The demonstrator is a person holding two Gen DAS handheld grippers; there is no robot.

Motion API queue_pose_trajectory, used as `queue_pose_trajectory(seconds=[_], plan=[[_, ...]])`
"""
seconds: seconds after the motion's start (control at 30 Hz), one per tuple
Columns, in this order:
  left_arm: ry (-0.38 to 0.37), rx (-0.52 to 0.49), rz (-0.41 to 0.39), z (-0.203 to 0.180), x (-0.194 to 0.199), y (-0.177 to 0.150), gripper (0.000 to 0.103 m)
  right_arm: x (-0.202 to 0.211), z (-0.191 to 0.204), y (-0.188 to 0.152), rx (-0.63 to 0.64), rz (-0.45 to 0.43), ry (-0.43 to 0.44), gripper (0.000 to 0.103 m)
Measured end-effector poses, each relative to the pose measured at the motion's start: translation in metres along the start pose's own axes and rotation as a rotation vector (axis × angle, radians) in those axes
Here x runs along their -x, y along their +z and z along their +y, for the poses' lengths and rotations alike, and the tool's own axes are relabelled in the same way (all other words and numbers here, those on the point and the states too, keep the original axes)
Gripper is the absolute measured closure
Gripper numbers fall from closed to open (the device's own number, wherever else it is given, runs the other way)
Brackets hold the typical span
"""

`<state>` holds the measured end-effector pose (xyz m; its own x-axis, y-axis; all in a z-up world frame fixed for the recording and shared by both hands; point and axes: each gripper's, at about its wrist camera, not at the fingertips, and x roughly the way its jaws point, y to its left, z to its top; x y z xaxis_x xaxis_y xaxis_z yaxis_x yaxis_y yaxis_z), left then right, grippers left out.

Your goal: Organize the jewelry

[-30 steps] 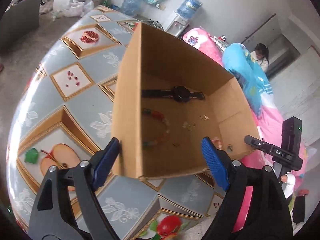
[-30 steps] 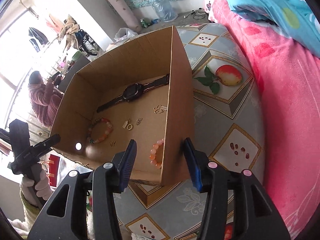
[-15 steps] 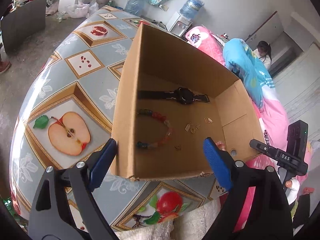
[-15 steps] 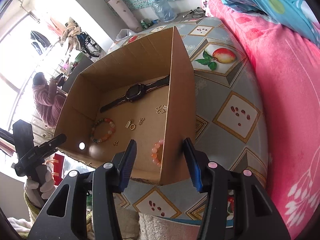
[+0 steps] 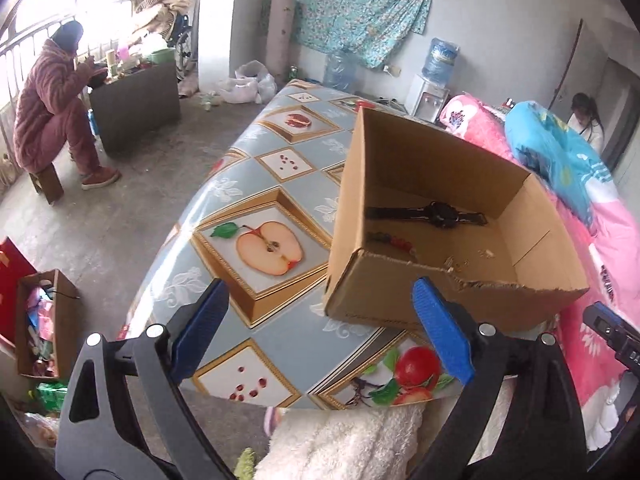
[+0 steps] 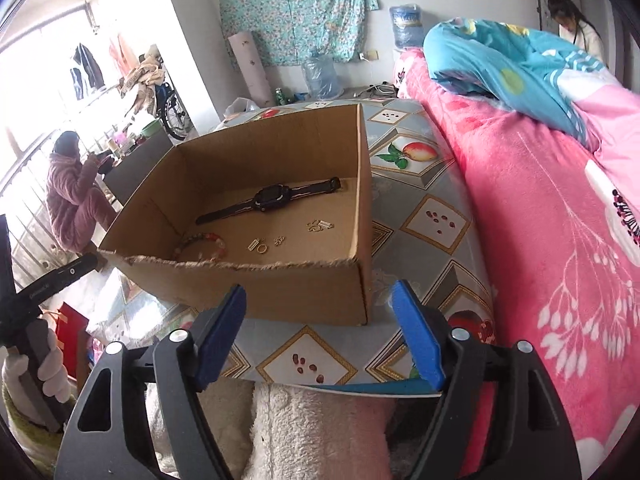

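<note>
Both hand-held grippers have drawn back from the open brown cardboard box (image 6: 256,292), whose side walls stood between their pads a second ago; the right gripper (image 6: 320,332) has just been opening and now gapes wide with nothing between its blue pads; the left gripper (image 5: 320,328), likewise widening, stands fully spread and empty. From the left wrist view the torn near wall of the box hides most of the multicoloured bead bracelet (image 5: 394,242); a pink bead bracelet seen earlier in the near corner is now concealed in both views; the small gold-coloured trinkets (image 6: 264,245) are too small to identify. The black wristwatch (image 6: 276,197) lies flat on the box floor, strap extended. The box rests on a glossy blue-grey tablecloth printed with framed fruit panels (image 5: 264,248), beside a pink floral fleece blanket (image 6: 552,240). Room: bare concrete floor, grey walls, a hung turquoise floral cloth (image 5: 352,4), a water dispenser; a seated person in a quilted mauve suit (image 5: 52,108) near the window.
</note>
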<state>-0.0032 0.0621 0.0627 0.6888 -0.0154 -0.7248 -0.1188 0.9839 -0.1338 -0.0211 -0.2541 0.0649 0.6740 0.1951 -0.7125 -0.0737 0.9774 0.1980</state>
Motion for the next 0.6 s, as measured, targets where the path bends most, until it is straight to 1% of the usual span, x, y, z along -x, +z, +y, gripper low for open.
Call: queue_pose_trajectory(seconds=[0.07,0.17,0.27,0.33,0.4,0.5,0.6], plan=[[0.019,-0.033,-0.011,-0.005,0.006,-0.006,0.013,0.0,0.011,-0.007,0.011,-0.008,-0.005,0.011],[0.004,-0.061,-0.009,-0.015,0.008,-0.014,0.011,-0.006,0.03,-0.012,0.052,-0.017,-0.036,0.007],[-0.012,-0.096,0.015,-0.03,0.004,-0.02,0.011,-0.019,0.046,-0.011,0.065,0.012,-0.039,0.007],[-0.042,-0.117,0.032,-0.041,-0.001,-0.022,0.011,-0.026,0.051,-0.008,0.06,0.037,-0.023,0.007],[-0.057,-0.119,0.07,-0.049,-0.009,-0.021,0.011,-0.031,0.054,-0.006,0.053,0.056,-0.054,0.007],[-0.049,-0.107,0.122,-0.056,-0.024,-0.019,0.011,-0.038,0.052,-0.001,0.04,0.084,-0.074,0.007],[-0.036,-0.094,0.124,-0.061,-0.029,-0.017,0.011,-0.041,0.054,0.002,0.036,0.102,-0.072,0.007]])
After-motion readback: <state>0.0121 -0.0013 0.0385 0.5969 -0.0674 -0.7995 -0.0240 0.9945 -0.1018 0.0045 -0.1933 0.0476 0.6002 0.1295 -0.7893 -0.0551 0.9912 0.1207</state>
